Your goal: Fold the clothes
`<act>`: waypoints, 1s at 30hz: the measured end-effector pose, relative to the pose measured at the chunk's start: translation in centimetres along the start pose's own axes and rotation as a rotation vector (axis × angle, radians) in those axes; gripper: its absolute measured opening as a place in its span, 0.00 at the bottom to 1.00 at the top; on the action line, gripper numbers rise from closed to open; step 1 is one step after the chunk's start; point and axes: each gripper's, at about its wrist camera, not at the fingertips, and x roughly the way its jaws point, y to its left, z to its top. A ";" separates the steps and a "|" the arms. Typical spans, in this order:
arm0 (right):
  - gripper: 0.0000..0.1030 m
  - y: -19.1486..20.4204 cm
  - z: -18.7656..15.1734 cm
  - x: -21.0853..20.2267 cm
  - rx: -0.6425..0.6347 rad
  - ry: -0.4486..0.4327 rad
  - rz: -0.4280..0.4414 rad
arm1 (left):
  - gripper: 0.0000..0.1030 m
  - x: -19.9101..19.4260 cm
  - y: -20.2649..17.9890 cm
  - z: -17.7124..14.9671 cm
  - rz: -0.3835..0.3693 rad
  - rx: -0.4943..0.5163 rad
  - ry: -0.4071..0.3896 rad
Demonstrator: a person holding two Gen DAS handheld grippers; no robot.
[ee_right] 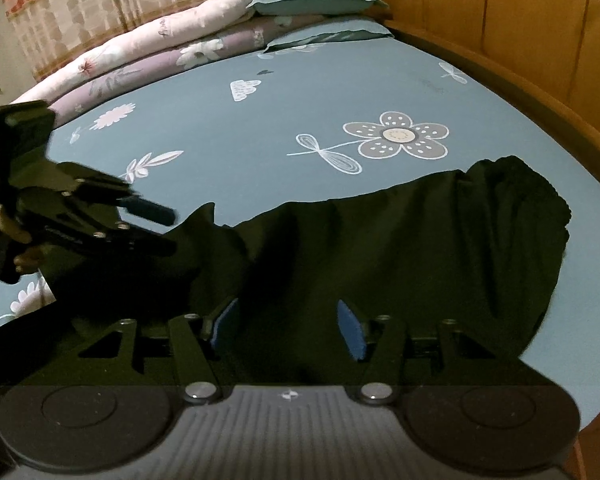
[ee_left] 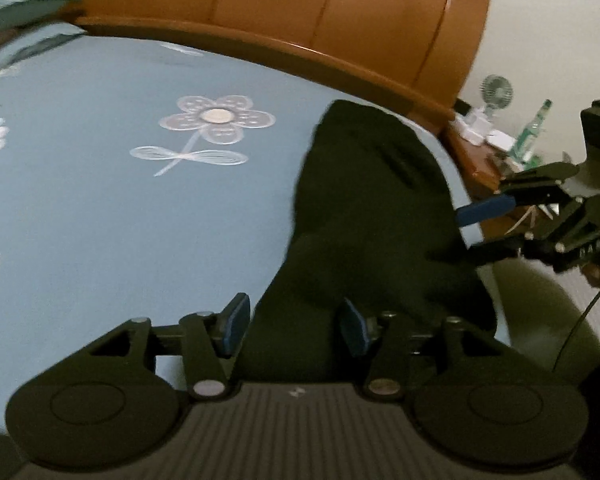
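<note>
Black crumpled garment (ee_right: 400, 248) on smooth blue bedsheet (ee_right: 260, 120).

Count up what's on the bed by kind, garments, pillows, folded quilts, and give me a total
Black garments: 1
Teal pillows: 2
Folded quilts, one pale pink, one purple: 2
Total: 5

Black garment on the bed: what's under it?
The black garment lies on the blue flowered sheet, which shows all around it. Whatever sits directly beneath the cloth is covered, so nothing else can be confirmed.
</note>
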 end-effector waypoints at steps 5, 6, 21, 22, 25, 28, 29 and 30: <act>0.58 -0.7 0.1 0.2 0.016 0.005 -0.001 | 0.49 1.1 -0.2 0.9 -0.064 -0.021 0.021; 0.59 -0.8 0.2 0.1 0.017 0.004 0.001 | 0.49 0.6 -0.7 0.8 -0.068 -0.007 0.013; 0.62 -1.8 0.8 1.7 0.061 0.014 0.017 | 0.64 1.0 -0.4 -2.3 -0.353 -0.241 0.024; 0.62 -1.9 0.8 1.7 0.065 0.014 0.015 | 0.65 1.5 0.3 -2.2 -0.370 -0.292 0.017; 0.62 -2.2 0.7 1.8 0.075 0.015 0.009 | 0.66 2.8 2.2 -2.1 -0.396 -0.434 -0.020; 0.63 -2.3 0.6 1.8 0.084 0.013 0.005 | 0.66 3.3 3.6 -2.1 -0.377 -0.546 -0.096; 0.63 -2.4 0.6 1.7 0.086 0.012 0.003 | 0.66 3.5 4.1 -2.1 -0.371 -0.583 -0.122; 0.63 -2.5 0.6 1.7 0.089 0.012 0.001 | 0.66 3.7 4.6 -2.1 -0.364 -0.620 -0.147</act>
